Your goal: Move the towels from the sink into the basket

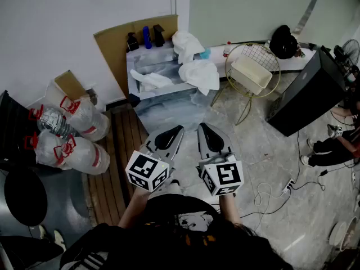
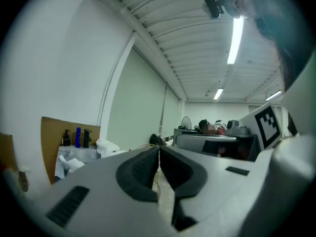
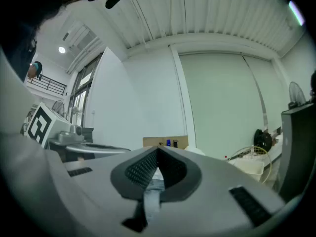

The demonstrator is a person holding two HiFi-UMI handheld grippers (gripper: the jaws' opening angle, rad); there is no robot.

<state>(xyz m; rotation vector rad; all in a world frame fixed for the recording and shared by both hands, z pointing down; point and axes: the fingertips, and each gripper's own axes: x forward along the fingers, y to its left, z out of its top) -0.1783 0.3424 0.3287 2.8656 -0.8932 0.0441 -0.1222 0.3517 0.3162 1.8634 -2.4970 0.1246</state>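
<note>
Three white towels (image 1: 201,74) lay at sink (image 1: 140,58), far end, well beyond both grippers; basket (image 1: 254,73) far right. L gripper (image 1: 179,129) & R gripper (image 1: 201,126): jaws together, nothing held.

Three white towels (image 1: 201,73) are at the sink (image 1: 147,61): one inside it, one over its right front edge, one on its back right corner. Three bottles (image 1: 147,37) stand along the sink's back, two black and one blue. One wire basket (image 1: 260,53) stands right of the sink. Two grippers are in front of the sink: the left hand-held gripper (image 1: 179,129) and the right hand-held gripper (image 1: 201,126).
</note>
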